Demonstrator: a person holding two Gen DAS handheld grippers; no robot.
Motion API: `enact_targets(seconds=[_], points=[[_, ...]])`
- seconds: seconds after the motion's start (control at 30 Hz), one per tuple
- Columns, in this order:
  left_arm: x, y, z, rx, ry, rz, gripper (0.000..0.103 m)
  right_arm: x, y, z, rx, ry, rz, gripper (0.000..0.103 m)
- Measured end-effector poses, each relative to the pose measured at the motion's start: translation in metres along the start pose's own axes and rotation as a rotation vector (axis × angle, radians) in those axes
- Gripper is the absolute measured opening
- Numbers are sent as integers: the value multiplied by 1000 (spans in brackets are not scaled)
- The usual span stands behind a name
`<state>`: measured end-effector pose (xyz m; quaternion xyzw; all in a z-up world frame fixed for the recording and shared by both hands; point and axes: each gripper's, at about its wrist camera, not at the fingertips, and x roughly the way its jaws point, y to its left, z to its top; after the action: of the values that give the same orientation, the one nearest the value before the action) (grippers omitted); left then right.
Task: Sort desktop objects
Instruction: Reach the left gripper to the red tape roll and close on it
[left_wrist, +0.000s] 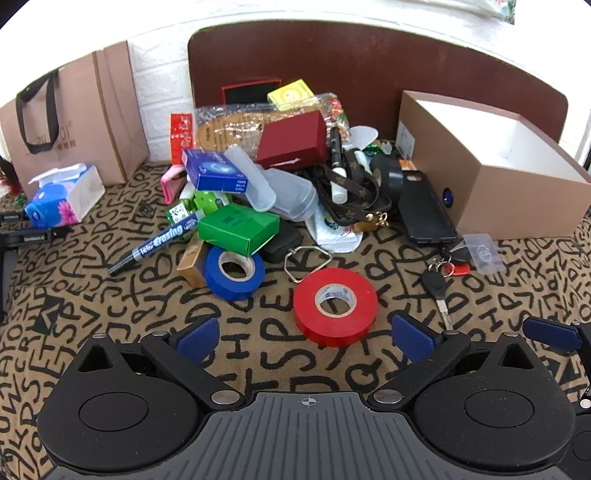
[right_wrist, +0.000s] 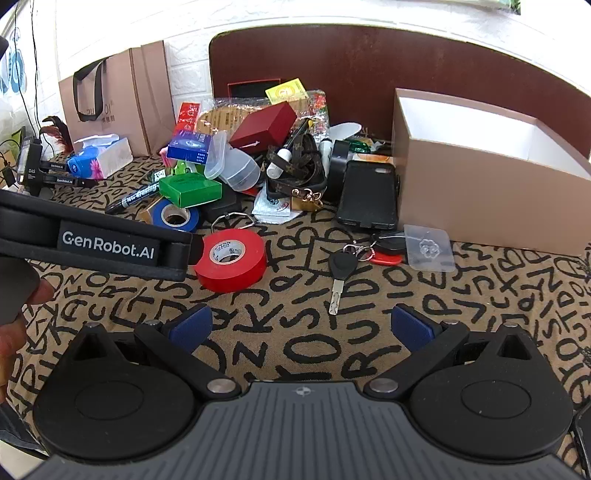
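Note:
A pile of desktop objects lies on a letter-patterned cloth. A red tape roll lies flat just ahead of my left gripper, which is open and empty. A blue tape roll, a green box, a marker and a car key lie around it. My right gripper is open and empty; the key lies just ahead of it and the red tape to its left. An open brown box stands at the right.
A black phone case, a clear plastic tag, a patterned strap, clear containers and a red box fill the pile. A tissue pack and paper bag stand left. The left gripper's arm crosses the right view.

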<state>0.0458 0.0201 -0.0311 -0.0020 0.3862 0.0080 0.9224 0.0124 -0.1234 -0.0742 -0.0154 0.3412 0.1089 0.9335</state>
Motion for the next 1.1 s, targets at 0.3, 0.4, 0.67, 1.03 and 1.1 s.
enact_targets(seconds=[0.3,0.4,0.67,1.03,1.1], points=[[29,14,1,-31,58,-29,101,23,-1,7,16,25,34,103],[41,25,2,-62,92,-68,94,31,-3,11,22,14,45,102],[63,39,13,-113,130,-154,73,60,-3,25,41,3,112,82],[95,44,27,-145,198,-203,48,90,1,36,25,19,162,53],[98,47,27,-158,205,-220,51,93,1,37,29,18,177,50]])
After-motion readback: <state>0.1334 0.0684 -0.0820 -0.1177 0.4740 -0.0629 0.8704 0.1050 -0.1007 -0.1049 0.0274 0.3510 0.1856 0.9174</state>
